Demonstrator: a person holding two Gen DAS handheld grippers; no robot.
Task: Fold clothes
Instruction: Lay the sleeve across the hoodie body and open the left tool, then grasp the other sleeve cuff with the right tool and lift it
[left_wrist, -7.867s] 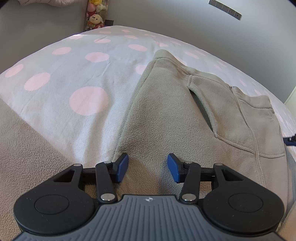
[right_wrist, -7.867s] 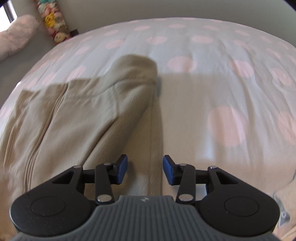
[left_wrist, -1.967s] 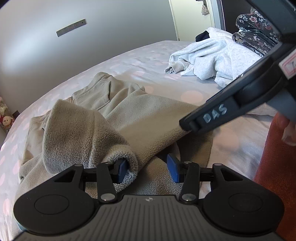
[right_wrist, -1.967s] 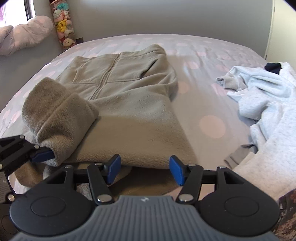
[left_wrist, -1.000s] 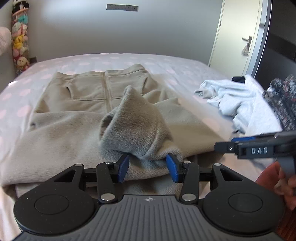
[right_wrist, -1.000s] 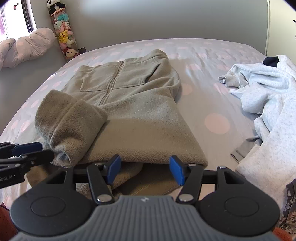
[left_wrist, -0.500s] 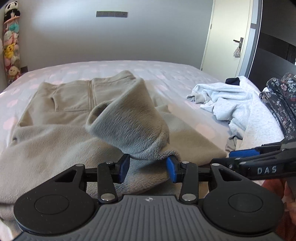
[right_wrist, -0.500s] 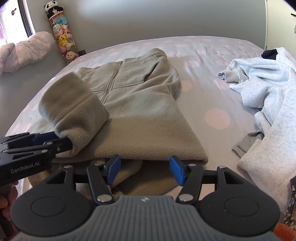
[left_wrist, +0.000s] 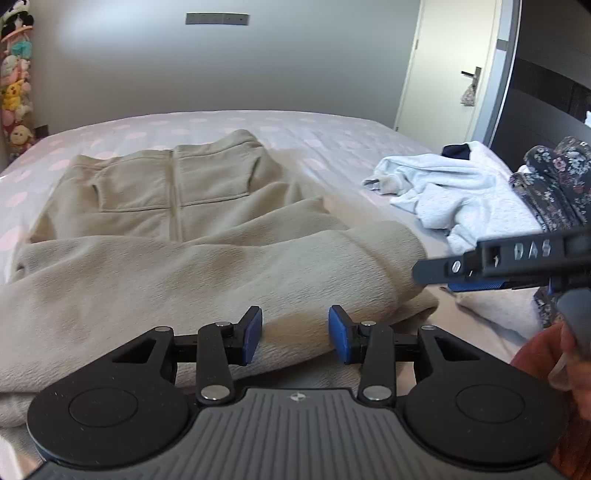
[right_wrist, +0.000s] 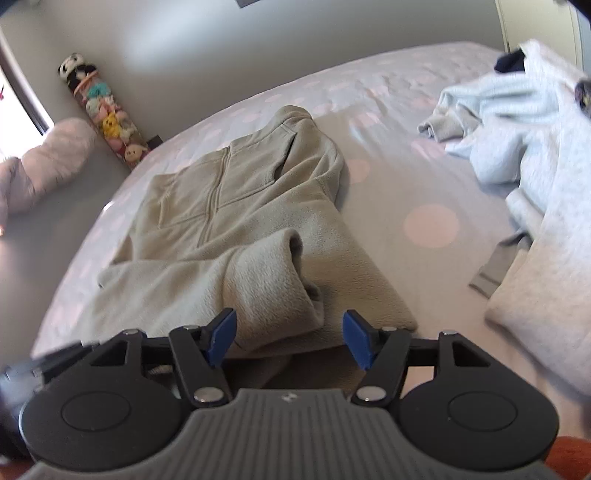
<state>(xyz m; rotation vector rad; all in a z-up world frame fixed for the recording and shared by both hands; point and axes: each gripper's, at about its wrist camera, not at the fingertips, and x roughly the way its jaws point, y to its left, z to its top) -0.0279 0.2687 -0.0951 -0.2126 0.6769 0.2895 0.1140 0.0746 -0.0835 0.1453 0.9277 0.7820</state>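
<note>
the tan fleece jacket (left_wrist: 177, 206) lies flat on the dotted bed (left_wrist: 332, 133), and its sleeve (right_wrist: 273, 280) is laid across the body to make it small. your left gripper (left_wrist: 294, 334) is spread, holding nothing. your right gripper (right_wrist: 289, 338) is opening around the cuff, not pinching. the pale hoodie (right_wrist: 524, 122) waits at 2 o'clock.
</note>
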